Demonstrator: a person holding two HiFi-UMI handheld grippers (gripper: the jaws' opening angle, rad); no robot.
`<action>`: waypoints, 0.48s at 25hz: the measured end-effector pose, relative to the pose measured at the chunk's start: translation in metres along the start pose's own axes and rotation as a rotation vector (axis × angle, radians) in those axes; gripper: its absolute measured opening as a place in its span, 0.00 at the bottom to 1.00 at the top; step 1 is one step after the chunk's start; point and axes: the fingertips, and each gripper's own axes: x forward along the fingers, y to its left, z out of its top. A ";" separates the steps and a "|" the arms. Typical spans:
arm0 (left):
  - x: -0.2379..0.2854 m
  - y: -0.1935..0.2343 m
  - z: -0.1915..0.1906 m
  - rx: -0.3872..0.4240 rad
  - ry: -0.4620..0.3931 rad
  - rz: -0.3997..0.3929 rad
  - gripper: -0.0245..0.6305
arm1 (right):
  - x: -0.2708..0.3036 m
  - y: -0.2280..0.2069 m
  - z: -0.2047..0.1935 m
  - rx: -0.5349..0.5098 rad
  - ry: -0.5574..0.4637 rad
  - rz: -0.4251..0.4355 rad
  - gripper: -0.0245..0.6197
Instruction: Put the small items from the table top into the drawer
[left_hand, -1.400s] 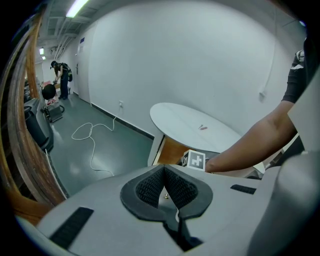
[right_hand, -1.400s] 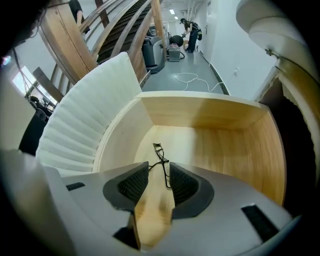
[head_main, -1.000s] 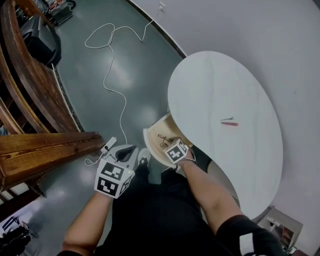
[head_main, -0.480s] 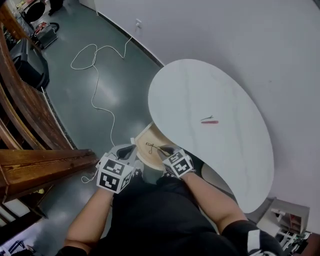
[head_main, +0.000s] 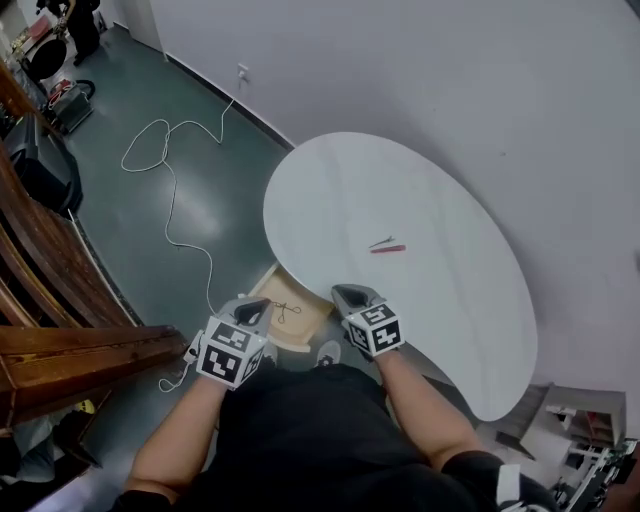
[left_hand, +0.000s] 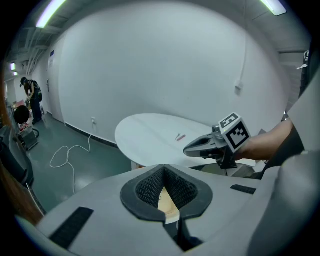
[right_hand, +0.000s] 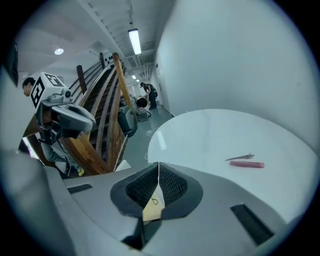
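A pink stick (head_main: 389, 249) and a thin metal piece (head_main: 380, 241) lie side by side on the round white table (head_main: 330, 200); they also show in the right gripper view as the stick (right_hand: 246, 164) and the metal piece (right_hand: 241, 157). Under the table's near edge an open wooden drawer (head_main: 300, 328) holds a thin dark wire item (head_main: 286, 309). My right gripper (head_main: 346, 293) hovers over the table's near edge; its jaws have just been closing, meet at the tips, and hold nothing. My left gripper (head_main: 253, 306) hangs shut beside the drawer's left corner.
A white cable (head_main: 165, 190) loops across the grey floor to a wall socket (head_main: 241, 72). A dark wooden stair rail (head_main: 70, 345) runs along the left. A low shelf (head_main: 580, 425) stands at the lower right. A person (left_hand: 29, 97) stands far off.
My right gripper has risen out of the drawer to the table's near edge. My left gripper has drifted a little toward the drawer. The wire item stays in the drawer.
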 end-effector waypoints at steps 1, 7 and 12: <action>0.002 -0.002 0.001 0.004 0.002 -0.003 0.06 | -0.003 -0.013 -0.001 0.002 0.002 -0.025 0.05; 0.012 -0.013 0.011 0.017 0.012 -0.007 0.06 | -0.022 -0.096 -0.012 -0.040 0.047 -0.162 0.05; 0.016 -0.015 0.015 0.010 0.012 0.013 0.06 | -0.020 -0.157 -0.021 -0.242 0.189 -0.239 0.05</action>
